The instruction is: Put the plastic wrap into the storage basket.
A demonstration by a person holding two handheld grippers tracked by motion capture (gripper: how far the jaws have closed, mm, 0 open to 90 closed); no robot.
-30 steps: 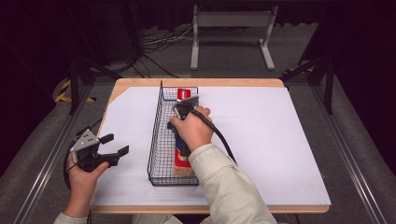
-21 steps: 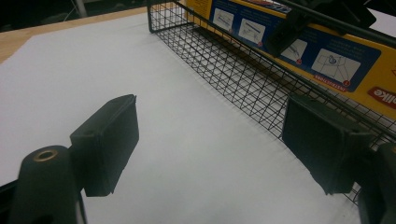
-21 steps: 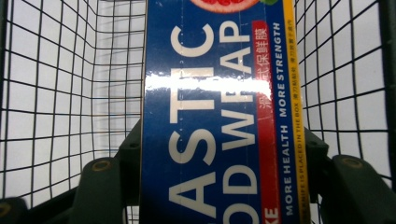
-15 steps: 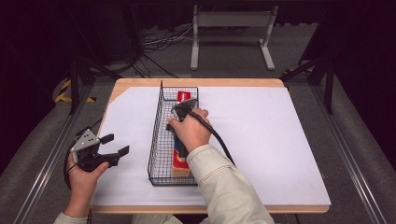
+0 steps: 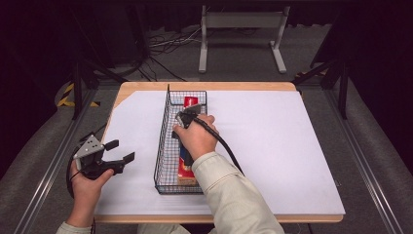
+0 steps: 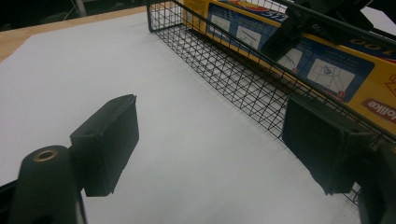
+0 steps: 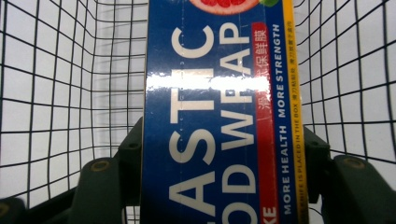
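Basket [image 5: 165, 146] of black wire sits mid-bench [image 5: 272, 146], holding a long wrap box [image 7: 219, 116] lengthwise. Inside the basket, the right hand-held gripper [image 5: 187, 117] has its jaws closed against the box's two sides. Left of the basket, the left hand-held gripper [image 5: 119, 153] hangs wide open, empty, over the white sheet [image 6: 154, 135].

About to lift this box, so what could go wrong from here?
1. The right claw straddles the plastic wrap box across its glossy faces; it may slip.
2. The box lies lengthwise in the narrow wire basket; a tilted lift could snag the mesh and drag the basket.
3. The open left claw isn't steadying the basket.
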